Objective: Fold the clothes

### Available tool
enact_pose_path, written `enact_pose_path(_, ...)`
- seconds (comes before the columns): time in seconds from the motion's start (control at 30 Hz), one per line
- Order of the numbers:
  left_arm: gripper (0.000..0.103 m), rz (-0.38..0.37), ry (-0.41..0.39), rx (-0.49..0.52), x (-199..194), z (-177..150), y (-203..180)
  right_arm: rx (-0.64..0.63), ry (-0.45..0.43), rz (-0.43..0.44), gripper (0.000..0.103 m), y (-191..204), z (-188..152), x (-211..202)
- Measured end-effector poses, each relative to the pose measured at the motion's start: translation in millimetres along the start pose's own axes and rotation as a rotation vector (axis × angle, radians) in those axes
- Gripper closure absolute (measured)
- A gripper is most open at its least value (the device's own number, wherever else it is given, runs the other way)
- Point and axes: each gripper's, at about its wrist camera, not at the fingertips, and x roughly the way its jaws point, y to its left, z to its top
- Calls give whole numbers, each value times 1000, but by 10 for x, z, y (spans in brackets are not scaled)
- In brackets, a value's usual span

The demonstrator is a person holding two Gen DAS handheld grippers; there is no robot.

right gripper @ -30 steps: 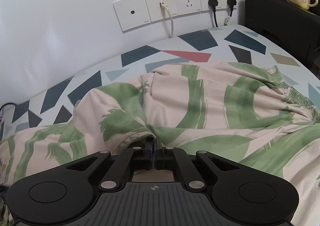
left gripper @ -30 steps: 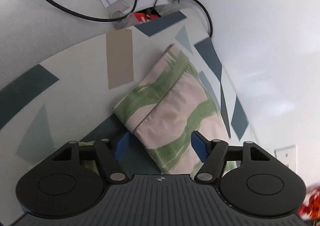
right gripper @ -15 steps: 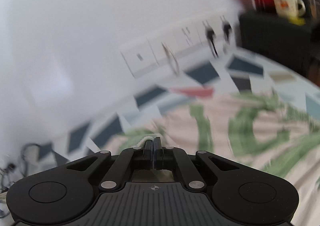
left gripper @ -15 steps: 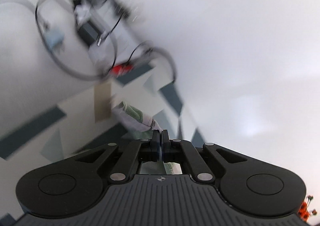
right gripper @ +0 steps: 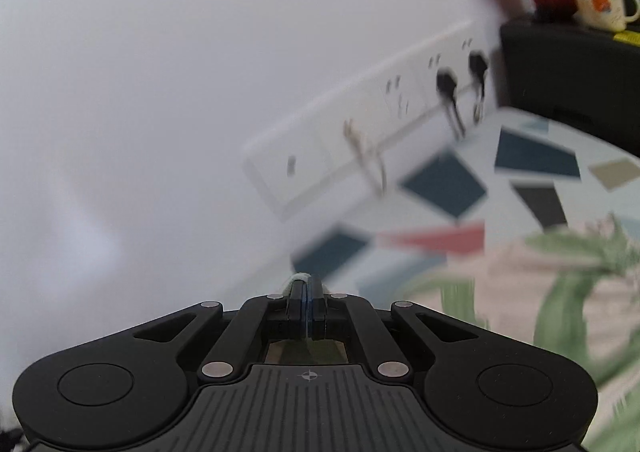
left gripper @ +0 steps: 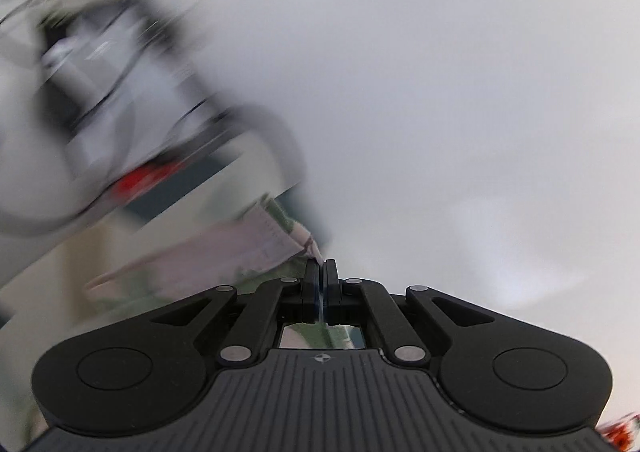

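Now, in the left wrist view, the left gripper point(left gripper: 321, 266) has its two fingers pressed together on an edge of the garment point(left gripper: 224, 252), a pale cloth with green brush marks. A second ago these fingers stood spread on either side of a folded end of that cloth lying flat on the patterned bed cover point(left gripper: 48, 264); they have since closed on it. The cloth trails from the fingertips off to the left and below them, blurred. Beyond the fingers is only blank white wall point(left gripper: 440, 92), where before the bed filled the picture.

In the right wrist view, the right gripper point(right gripper: 306, 288) also has its fingers clamped together, with a small fold of pale green cloth showing at the tips, as it did a second ago. The rest of the garment lies to the right of the fingers and below them on the bed cover. Ahead of the fingertips are a tilted, blurred row of wall sockets point(right gripper: 360, 148) and, far right, a mug point(right gripper: 600, 4).

Both ends appear raised, so the fold-over seems under way.
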Motion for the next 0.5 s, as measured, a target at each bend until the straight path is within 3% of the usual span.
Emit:
enact_pose_path(0.07, 101, -101, -61, 50, -189, 146, -244, -2, -101, 43, 103, 84, 227, -176)
enact_pose_path(0.1, 101, -113, -62, 62, -249, 171, -255, -12, -157, 71, 103, 126, 335, -294)
enact_pose_path(0.17, 101, -111, -54, 87, -321, 173, -188, -54, -187, 97, 103, 162, 431, -464)
enact_pose_path(0.23, 101, -61, -30, 105, -275, 61, 66, -111, -137, 89, 103, 128, 340, -517)
enact_pose_path(0.33, 101, 72, 68, 90, -50, -210, 627, -179, -28, 51, 103, 4, 40, -486)
enact_pose_path(0.5, 101, 301, 188, 86, 236, -676, 1532, -210, 243, -55, 103, -351, -740, -217)
